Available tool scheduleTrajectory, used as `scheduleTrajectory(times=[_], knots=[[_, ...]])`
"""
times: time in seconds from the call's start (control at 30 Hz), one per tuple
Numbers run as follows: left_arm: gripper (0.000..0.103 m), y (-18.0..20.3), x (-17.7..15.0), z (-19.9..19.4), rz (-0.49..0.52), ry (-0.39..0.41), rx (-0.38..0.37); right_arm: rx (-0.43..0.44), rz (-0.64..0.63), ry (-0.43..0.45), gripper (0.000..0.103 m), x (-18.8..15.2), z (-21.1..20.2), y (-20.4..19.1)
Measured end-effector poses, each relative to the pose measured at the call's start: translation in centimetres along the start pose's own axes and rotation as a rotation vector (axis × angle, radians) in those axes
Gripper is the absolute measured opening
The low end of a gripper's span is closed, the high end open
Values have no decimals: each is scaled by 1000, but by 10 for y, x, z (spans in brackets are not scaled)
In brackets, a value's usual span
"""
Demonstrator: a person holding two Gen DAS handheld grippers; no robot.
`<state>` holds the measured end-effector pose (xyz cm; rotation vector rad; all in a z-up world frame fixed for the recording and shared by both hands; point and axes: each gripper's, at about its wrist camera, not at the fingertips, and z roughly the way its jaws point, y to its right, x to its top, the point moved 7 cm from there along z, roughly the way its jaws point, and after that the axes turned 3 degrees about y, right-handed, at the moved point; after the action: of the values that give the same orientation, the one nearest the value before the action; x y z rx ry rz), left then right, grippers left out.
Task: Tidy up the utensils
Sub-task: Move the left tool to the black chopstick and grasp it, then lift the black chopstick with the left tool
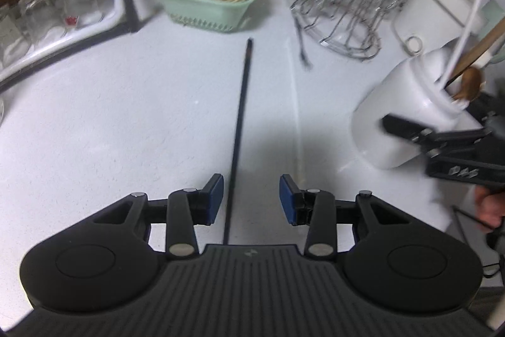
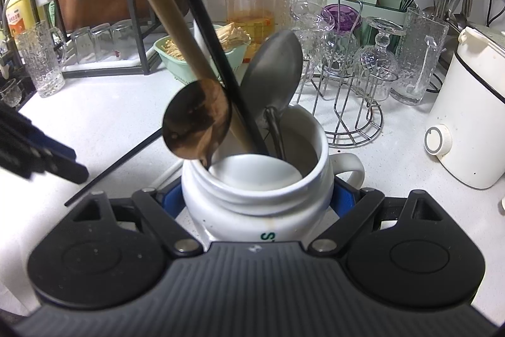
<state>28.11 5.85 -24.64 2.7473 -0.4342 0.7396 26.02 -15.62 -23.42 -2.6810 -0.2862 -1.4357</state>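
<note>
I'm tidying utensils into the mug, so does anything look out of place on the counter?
Yes: one black chopstick lies loose on the white counter, between the open left gripper pads, while the other utensils stand in the white mug the right gripper holds.

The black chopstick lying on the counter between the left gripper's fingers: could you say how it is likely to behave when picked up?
The black chopstick looks thin, straight and rigid, so it should stay stiff and feel light. Lying flat on the smooth white counter, it may roll or slide if nudged. With the left gripper open around so narrow a shaft, an off-centre pinch could let it pivot.
</note>
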Motion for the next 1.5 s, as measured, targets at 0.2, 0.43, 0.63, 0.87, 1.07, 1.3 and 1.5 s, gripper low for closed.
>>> scheduleTrajectory(times=[0.2, 0.43, 0.63, 0.87, 1.07, 1.3, 1.5], knots=[[34, -8, -14, 22, -47, 5, 19, -1, 0, -5, 91, 0, 1, 0], [20, -3, -11, 26, -22, 17, 78, -2, -5, -16, 92, 0, 1, 0], [5, -7, -14, 22, -34, 30, 108, -7, -1, -20, 91, 0, 1, -1], [4, -4, -14, 22, -82, 2, 111, -8, 2, -20, 92, 0, 1, -1], [4, 8, -25, 16, -121, -35, 101, -6, -5, -9, 92, -1, 0, -2], [4, 21, -46, -7, -191, -49, 76, 12, -21, -7, 92, -1, -1, -1], [4, 36, -73, -19, -236, -72, 41, 37, -40, 2, 92, -2, -2, -3]])
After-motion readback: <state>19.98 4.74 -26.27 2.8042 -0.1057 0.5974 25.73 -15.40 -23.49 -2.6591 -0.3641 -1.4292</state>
